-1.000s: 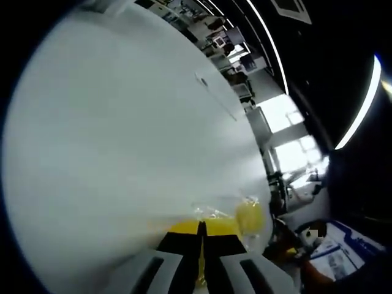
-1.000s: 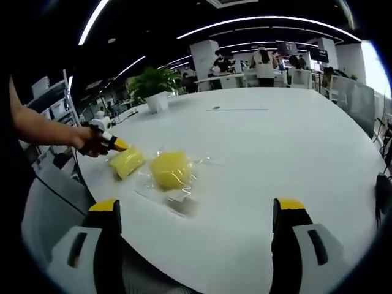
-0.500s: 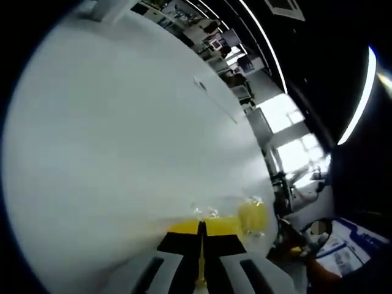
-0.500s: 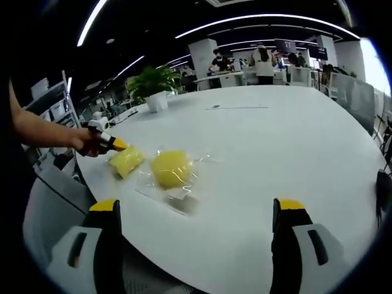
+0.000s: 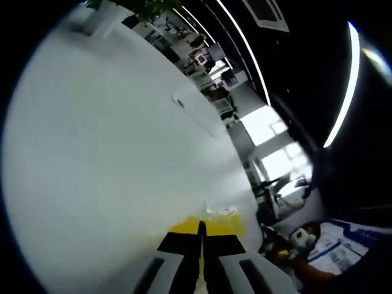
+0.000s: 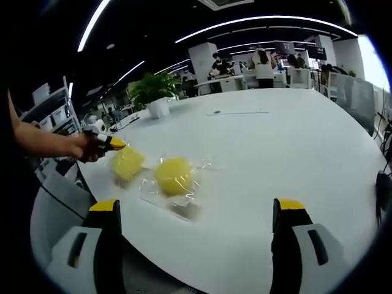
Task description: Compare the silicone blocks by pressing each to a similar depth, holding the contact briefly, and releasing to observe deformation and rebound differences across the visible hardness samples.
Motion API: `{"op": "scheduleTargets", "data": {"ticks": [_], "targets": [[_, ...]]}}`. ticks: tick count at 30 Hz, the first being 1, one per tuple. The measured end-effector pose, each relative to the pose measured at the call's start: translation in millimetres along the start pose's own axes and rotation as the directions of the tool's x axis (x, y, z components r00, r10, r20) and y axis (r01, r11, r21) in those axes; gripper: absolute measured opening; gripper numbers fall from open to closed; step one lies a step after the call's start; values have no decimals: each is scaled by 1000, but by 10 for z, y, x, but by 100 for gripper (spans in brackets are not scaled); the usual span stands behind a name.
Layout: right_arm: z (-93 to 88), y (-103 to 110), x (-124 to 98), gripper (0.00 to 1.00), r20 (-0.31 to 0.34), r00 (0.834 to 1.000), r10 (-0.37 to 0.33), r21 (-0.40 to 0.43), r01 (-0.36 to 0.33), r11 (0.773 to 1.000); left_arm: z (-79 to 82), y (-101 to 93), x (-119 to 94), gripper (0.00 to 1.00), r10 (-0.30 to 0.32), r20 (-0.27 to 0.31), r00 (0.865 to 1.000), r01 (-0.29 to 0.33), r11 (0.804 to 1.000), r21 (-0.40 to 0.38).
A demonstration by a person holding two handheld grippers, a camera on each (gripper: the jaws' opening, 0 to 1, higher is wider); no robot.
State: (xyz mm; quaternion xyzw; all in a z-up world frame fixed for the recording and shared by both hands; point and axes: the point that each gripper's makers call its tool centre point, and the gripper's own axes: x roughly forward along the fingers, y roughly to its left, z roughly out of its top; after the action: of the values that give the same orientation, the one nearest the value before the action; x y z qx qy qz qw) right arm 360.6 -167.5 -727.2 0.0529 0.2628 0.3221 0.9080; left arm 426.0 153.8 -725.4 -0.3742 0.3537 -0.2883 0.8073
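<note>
1. Starting at the left of the right gripper view, the person's hand (image 6: pixel 86 149) holds the left gripper (image 6: pixel 115 144), whose yellow tip sits at the edge of the left silicone block (image 6: pixel 127 164); whether it touches or stands just off it cannot be told.
2. In the left gripper view, that gripper's jaws are closed together, only a thin seam between them, with nothing held. Beyond their tips a strip of the same yellow block (image 5: pixel 222 225) shows low in the view.
3. Just beside it, further right in the right gripper view, lies the rounder silicone block (image 6: pixel 173 175) in a clear plastic wrapper (image 6: pixel 199 165), with a small pale piece (image 6: pixel 184 209) in front of it. All rest on the white table (image 6: pixel 294 153), near its left edge.
4. The right gripper (image 6: pixel 196 211) has its jaws spread wide and empty, hovering well back from both blocks.
5. The step in hand looks like pressing the left block with the closed tip. To do it well, bring the tip down on the block's middle, not its edge, so it does not slide or tip.
6. Push straight and slowly to a depth that can be repeated on the rounder block, pause, then lift cleanly.
7. The wrapper may slip or crinkle under the tip, so watch the block itself for rebound.
8. At the far side stand a potted plant (image 6: pixel 152 90) and desks with people.
</note>
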Motion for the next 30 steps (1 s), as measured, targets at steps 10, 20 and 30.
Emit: {"op": "scheduleTargets", "data": {"ticks": [10,20,30], "targets": [[0,132,-45,96,13,1000,15,-8,-15,1000,66,-234,-42,0,-3,43,999,-1,995,95],[4,220,-43,96,27,1000,15,-12,-15,1000,240,-527,-106,0,-64,79,995,50,985,164],[59,219,-41,96,33,999,14,-19,-13,1000,459,-854,-209,0,-87,90,992,49,932,358]]}}
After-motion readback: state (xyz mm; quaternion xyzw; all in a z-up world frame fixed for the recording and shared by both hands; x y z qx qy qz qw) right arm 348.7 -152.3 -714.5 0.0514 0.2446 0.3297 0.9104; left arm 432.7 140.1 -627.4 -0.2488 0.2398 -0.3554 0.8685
